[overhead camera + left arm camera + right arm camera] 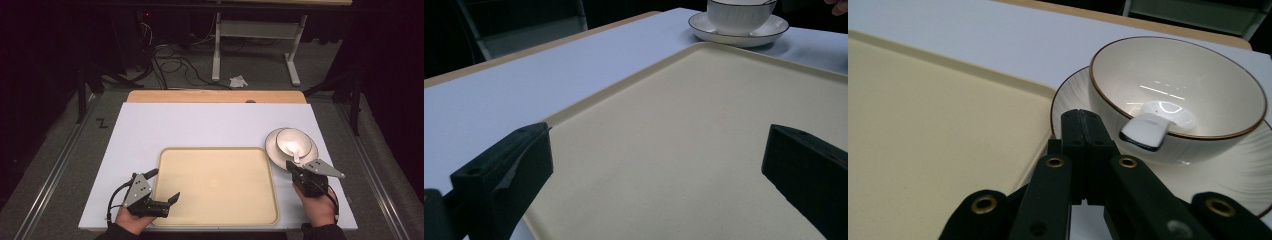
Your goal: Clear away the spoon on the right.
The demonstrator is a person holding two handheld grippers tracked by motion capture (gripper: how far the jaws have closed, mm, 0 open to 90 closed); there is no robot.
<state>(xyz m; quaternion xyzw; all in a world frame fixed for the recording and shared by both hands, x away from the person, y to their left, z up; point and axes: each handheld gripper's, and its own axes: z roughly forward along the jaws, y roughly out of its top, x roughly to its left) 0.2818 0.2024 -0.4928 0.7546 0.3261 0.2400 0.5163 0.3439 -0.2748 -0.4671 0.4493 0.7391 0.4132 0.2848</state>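
A cream tray (215, 185) lies at the middle of the white tabletop, and its floor (704, 130) spreads ahead in the left gripper view. My left gripper (163, 186) hangs over the tray's near left corner, jaws wide open with nothing between them (659, 165). A white bowl (295, 141) with a brown rim stands on a plate (272, 150) just right of the tray. A white spoon (1145, 131) rests in the bowl (1178, 95), its handle over the near rim. My right gripper (291, 166) is shut and empty, its tip (1085, 125) at the plate's (1063, 102) near edge.
The bowl (739, 15) and plate (744, 36) sit at the far right in the left gripper view. A wooden strip (215, 96) runs along the table's back edge. Beyond it are a white desk frame (255, 30), floor cables (170, 65) and crumpled paper (238, 81).
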